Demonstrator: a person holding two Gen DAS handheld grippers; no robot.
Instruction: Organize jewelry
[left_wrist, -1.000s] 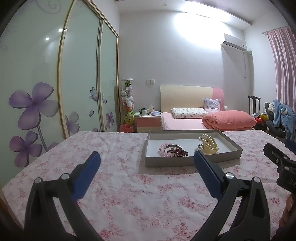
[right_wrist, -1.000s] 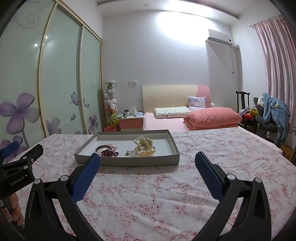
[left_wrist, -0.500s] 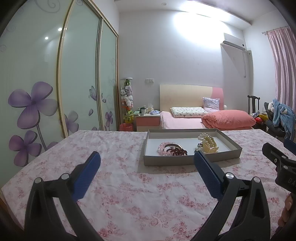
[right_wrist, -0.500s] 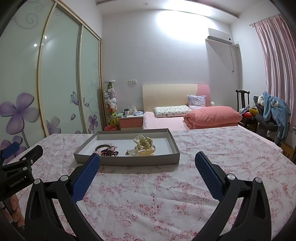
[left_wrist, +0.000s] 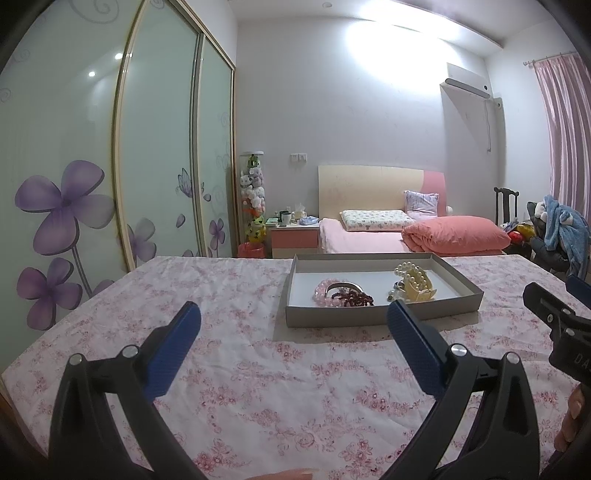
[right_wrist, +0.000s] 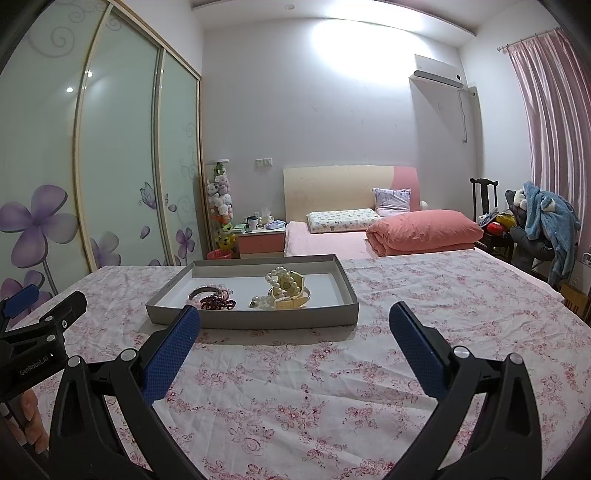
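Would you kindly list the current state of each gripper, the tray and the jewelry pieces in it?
left gripper: open, empty, above the cloth.
right gripper: open, empty, short of the tray.
tray: lidless, flat on the floral tablecloth.
pearl bracelet: in the tray.
dark red bead bracelet: in the tray, lying flat.

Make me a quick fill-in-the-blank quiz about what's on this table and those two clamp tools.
1. All the jewelry lies inside a shallow grey ____.
2. Both the left gripper and the right gripper are ____, holding nothing.
3. The dark red beads lie to the ____ of the pearl strand in both views.
4. The tablecloth has a pink ____ pattern.

Missing words: tray; open; left; floral
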